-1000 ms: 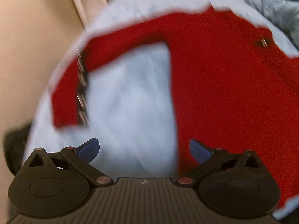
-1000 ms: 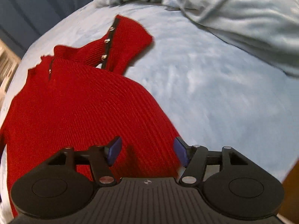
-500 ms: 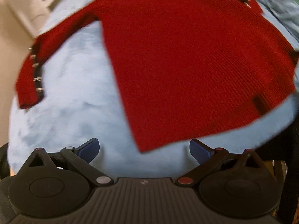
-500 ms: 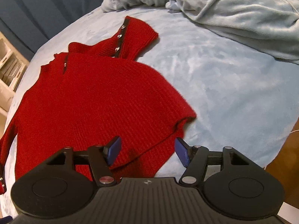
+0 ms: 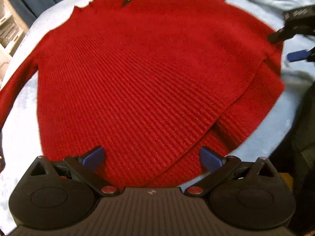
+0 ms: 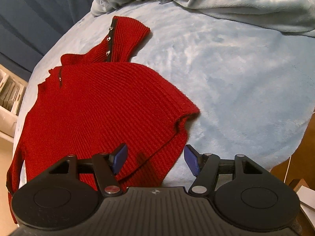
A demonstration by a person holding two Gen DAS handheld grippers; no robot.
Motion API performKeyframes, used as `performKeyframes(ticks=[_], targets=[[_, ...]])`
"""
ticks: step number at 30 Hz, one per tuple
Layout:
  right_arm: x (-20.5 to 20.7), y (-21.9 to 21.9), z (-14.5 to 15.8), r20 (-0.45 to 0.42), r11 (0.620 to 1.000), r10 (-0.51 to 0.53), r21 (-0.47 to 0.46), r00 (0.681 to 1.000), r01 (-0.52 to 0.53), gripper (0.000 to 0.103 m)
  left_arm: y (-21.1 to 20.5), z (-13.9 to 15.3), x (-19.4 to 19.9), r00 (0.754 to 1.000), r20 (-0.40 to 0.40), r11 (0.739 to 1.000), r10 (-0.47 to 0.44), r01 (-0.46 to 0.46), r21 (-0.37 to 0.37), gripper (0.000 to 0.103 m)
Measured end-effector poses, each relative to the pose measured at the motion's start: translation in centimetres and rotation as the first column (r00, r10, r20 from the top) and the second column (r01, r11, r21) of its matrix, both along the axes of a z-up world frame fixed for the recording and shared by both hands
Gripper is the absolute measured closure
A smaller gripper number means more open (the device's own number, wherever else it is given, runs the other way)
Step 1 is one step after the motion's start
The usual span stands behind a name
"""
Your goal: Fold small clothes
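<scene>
A red ribbed knit sweater (image 5: 137, 74) lies spread on a light blue bed cover (image 5: 21, 122). Its right hem corner is turned over on itself. One sleeve with metal snaps (image 6: 126, 37) lies bent at the far side; the other sleeve runs off to the left. My left gripper (image 5: 151, 157) is open and empty, just over the sweater's near hem. My right gripper (image 6: 155, 158) is open and empty, over the folded hem corner (image 6: 157, 149). The right gripper also shows at the right edge of the left wrist view (image 5: 295, 39).
A rumpled light blue blanket (image 6: 236, 0) lies at the back of the bed. A dark blue curtain (image 6: 29, 19) hangs behind. A white shelf unit (image 6: 9, 98) stands at the left. The bed cover's edge (image 6: 295, 137) drops off at the right, over a wooden floor.
My left gripper has swung from the left sleeve to the sweater's near hem. My right gripper has drawn back a little. Both stayed open.
</scene>
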State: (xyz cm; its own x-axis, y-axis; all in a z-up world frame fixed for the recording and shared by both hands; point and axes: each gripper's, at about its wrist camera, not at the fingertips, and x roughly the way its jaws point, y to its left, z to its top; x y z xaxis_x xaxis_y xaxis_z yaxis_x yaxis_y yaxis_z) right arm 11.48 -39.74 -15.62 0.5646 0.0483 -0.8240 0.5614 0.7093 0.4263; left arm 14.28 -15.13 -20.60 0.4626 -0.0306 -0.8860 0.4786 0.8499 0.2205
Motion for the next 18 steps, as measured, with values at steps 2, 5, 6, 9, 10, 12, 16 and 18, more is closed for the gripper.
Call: performKeyframes(ticks=[2, 5, 6, 9, 10, 12, 16, 18], targets=[[-0.1, -0.3, -0.1, 0.003, 1.000, -0.004, 0.009, 1.000, 0.004, 0.038, 0.3, 0.0, 0.4, 0.999, 0.013, 0.999, 0.037, -0.037, -0.004, 0.000], [-0.1, -0.7, -0.3, 0.001, 0.999, -0.017, 0.033, 1.000, 0.017, 0.038, 2.0, 1.0, 1.4, 0.987, 0.037, 0.988, 0.156, -0.156, 0.002, 0.000], [-0.1, -0.7, -0.4, -0.002, 0.999, -0.020, 0.038, 1.000, 0.020, 0.038, 3.0, 1.5, 2.1, 0.979, 0.043, 0.979, 0.201, -0.201, 0.004, 0.000], [0.0, -0.7, -0.4, -0.008, 0.999, -0.021, 0.032, 1.000, 0.022, 0.038, 7.0, 2.3, 4.0, 0.934, 0.051, 0.935, 0.353, -0.354, 0.019, 0.000], [0.0, -0.6, -0.4, -0.004, 0.999, -0.021, 0.028, 1.000, 0.021, 0.038, 8.5, 2.4, 4.5, 0.917, 0.045, 0.917, 0.397, -0.398, 0.030, 0.000], [-0.2, -0.5, -0.3, 0.002, 0.999, -0.025, 0.021, 1.000, 0.025, 0.038, 11.3, 2.4, 5.3, 0.881, 0.050, 0.879, 0.470, -0.473, 0.063, 0.000], [-0.2, -0.5, -0.3, -0.002, 0.999, -0.033, 0.022, 0.999, 0.033, 0.038, 17.0, 3.2, 5.2, 0.848, 0.025, 0.848, 0.530, -0.530, 0.012, 0.000], [-0.1, -0.3, -0.3, -0.003, 0.999, -0.031, 0.017, 1.000, 0.031, 0.038, 18.1, 3.0, 5.2, 0.834, 0.028, 0.834, 0.551, -0.552, 0.027, 0.000]])
